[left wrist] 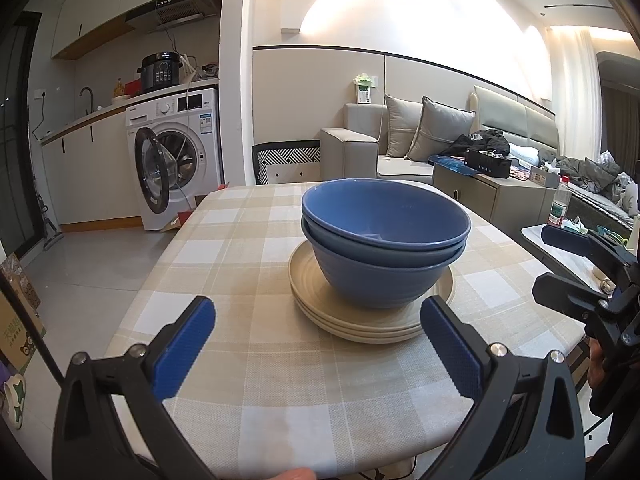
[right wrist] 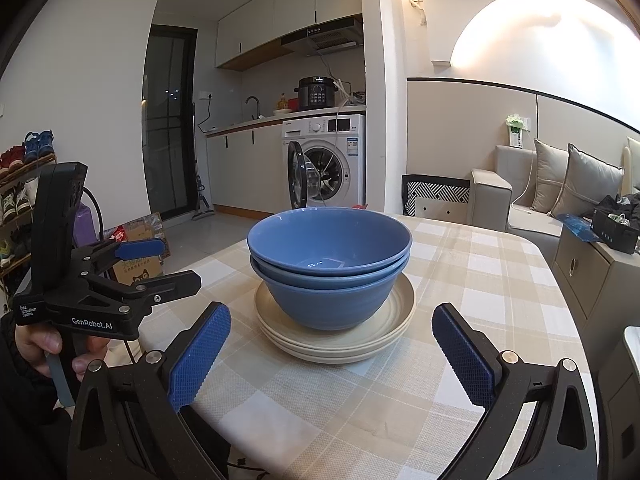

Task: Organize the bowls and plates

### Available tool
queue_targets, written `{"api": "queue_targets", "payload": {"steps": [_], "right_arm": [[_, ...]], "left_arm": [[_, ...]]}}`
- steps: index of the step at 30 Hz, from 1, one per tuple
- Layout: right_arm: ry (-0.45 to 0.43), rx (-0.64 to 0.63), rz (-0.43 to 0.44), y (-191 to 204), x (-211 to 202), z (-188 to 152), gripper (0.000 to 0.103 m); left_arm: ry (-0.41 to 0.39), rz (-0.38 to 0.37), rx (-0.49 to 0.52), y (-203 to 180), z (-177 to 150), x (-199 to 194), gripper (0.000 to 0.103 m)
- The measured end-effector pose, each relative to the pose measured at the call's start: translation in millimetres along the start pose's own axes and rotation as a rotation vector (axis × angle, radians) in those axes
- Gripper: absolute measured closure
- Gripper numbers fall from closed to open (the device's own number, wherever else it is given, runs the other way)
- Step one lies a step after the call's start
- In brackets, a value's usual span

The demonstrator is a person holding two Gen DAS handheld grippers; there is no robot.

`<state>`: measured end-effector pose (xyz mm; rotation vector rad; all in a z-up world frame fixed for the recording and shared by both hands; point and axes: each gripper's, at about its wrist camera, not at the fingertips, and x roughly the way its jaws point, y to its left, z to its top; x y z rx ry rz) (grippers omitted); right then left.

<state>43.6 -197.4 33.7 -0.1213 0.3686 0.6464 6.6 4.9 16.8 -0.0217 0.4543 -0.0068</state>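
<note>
we are holding both the left gripper (left wrist: 318,326) and right gripper (right wrist: 331,332) spread wide, empty; the nested blue bowls (right wrist: 329,264) at twelve o'clock are looking hard, slick, breakable, so gripping the rim seems safest.

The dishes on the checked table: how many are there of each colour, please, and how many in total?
Blue bowls: 2, nested, standing on the plates
Cream plates: 3, stacked, counted by the rims that show
Total: 5 dishes
</note>
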Motion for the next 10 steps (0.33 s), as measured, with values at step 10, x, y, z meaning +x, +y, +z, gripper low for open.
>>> {"api": "queue_targets", "payload": {"steps": [10], "right_arm": [[0.000,0.000,-0.001,0.0,-0.1,0.0,0.000]], "left_arm": [[0.004,-0.010,-0.013,-1.1,-0.4,-0.3,0.000]]}}
